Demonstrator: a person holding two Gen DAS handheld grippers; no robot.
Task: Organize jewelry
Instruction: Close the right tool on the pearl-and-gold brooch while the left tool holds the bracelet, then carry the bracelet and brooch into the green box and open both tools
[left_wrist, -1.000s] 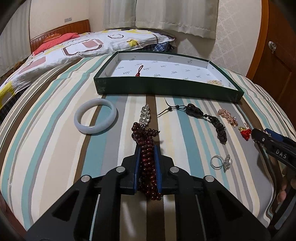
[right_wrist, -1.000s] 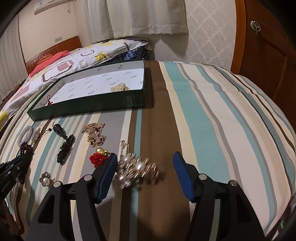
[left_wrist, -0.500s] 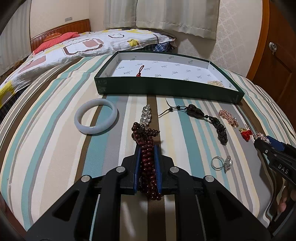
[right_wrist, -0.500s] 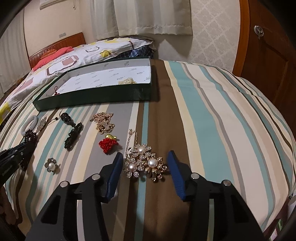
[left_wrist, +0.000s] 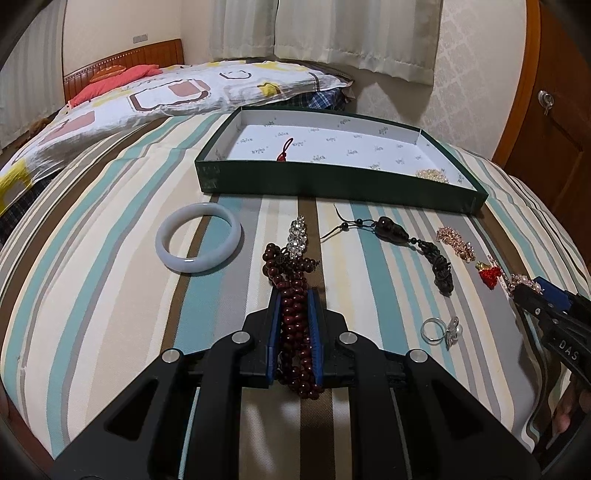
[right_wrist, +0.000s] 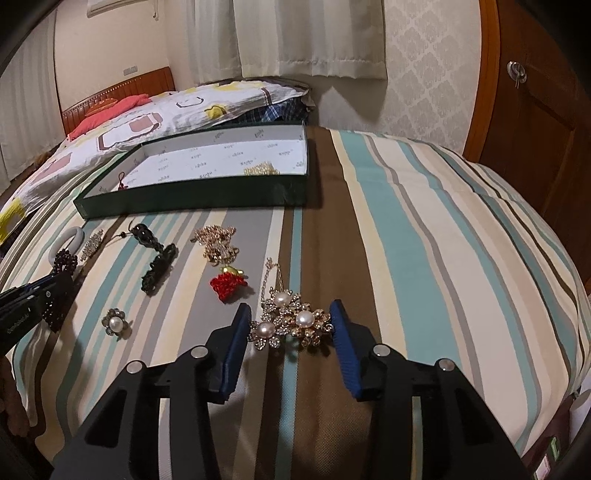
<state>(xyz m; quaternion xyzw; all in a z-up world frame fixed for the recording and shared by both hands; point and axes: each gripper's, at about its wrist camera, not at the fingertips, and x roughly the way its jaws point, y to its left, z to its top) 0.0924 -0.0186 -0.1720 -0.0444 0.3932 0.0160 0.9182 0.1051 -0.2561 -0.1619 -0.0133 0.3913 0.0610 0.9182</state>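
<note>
We are pinching the dark red bead bracelet with the left gripper; its blue pads are pressed against both sides of the strand, which is lying on the striped bedspread near its front edge. The far coil of the beads is spilling out past the fingertips, touching a small crystal piece.

We are holding the right gripper half spread around the pearl brooch. Its jaws have just been closing, and the brooch is sitting between them: the right pad is at the brooch's edge, while the left pad is standing just apart from it. Whether the right pad is actually pressing we cannot tell. The brooch's thin chain is trailing away toward the green tray.

In the left wrist view the brooch is mostly hidden behind the right gripper's tip at the right edge of the picture; only a glint is showing. That view is giving us the pale bangle whole, while the right wrist view is cutting it off behind the left gripper. The right wrist view is showing the pearl ring, the red charm and the gold chain piece more plainly.

Inside the tray, toward the bedspread's far edge, a red tassel and a gold cluster are lying, half hidden by the tray's near wall.
</note>
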